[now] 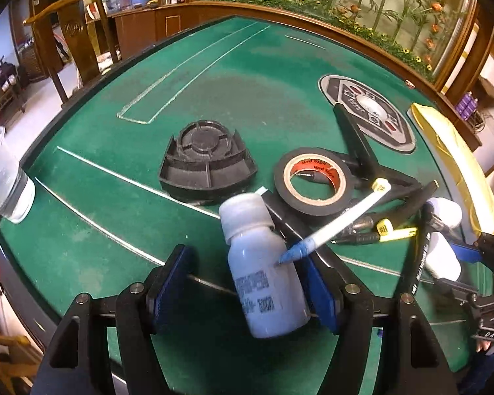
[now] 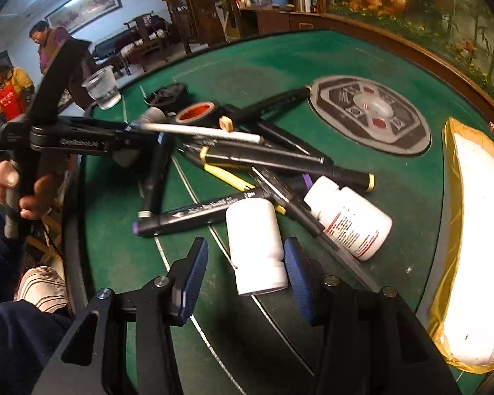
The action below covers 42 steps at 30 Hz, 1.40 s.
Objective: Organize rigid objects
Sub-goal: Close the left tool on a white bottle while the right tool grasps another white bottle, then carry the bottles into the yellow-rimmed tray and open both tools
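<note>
A small white bottle [image 1: 266, 273] lies on the green table between the fingers of my open left gripper [image 1: 247, 289], against the right pad. A white pen with a blue tip [image 1: 329, 227] rests on it. A black tape roll [image 1: 313, 181] and a black plastic base [image 1: 207, 161] lie beyond. In the right wrist view a white pill bottle [image 2: 257, 247] lies between the fingers of my open right gripper [image 2: 243, 270], close to the right pad. A labelled white bottle [image 2: 349, 217] lies beside it. Several black markers [image 2: 257, 158] are piled behind.
A gold-edged white tray [image 2: 471, 247] sits at the right table edge. A round grey control panel [image 2: 369, 115] is set in the felt. A clear plastic cup [image 2: 102, 89] stands at the far left edge. Two people [image 2: 49, 46] stand beyond the table.
</note>
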Each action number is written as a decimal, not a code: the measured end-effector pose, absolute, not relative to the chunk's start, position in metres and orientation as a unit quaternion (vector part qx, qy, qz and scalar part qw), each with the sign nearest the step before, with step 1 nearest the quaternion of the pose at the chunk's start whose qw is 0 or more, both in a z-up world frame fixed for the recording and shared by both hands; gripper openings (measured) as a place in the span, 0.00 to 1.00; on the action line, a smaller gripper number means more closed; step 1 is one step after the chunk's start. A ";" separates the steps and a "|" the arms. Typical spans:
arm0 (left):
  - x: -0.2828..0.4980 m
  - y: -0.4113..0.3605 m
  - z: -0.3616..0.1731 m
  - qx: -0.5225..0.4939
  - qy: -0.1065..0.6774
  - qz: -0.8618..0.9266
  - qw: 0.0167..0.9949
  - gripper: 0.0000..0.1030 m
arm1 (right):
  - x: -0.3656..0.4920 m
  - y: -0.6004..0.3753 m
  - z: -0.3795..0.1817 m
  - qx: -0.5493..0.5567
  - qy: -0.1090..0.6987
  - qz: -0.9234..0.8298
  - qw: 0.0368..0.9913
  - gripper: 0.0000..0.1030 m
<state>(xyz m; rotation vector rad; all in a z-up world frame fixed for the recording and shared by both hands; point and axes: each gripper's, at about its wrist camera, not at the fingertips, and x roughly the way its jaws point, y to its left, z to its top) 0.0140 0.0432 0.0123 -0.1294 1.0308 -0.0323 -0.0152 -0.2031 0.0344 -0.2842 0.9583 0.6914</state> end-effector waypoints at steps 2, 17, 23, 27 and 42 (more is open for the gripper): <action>0.017 0.039 0.012 -0.054 0.493 -0.011 0.868 0.73 | -0.016 -0.200 0.030 -0.138 0.452 0.321 0.821 0.35; 0.000 0.030 0.010 -0.009 0.477 0.038 0.878 0.44 | -0.015 -0.199 0.027 -0.111 0.460 0.316 0.822 0.32; -0.008 0.041 0.010 -0.028 0.471 0.041 0.881 0.35 | -0.018 -0.225 0.062 -0.036 0.427 0.345 0.835 0.32; -0.016 0.044 0.012 -0.037 0.469 0.029 0.882 0.35 | -0.003 -0.277 0.082 0.031 0.401 0.277 0.873 0.32; -0.038 0.016 0.064 -0.044 0.415 -0.046 0.908 0.35 | 0.001 -0.397 0.052 0.067 0.457 0.082 0.883 0.31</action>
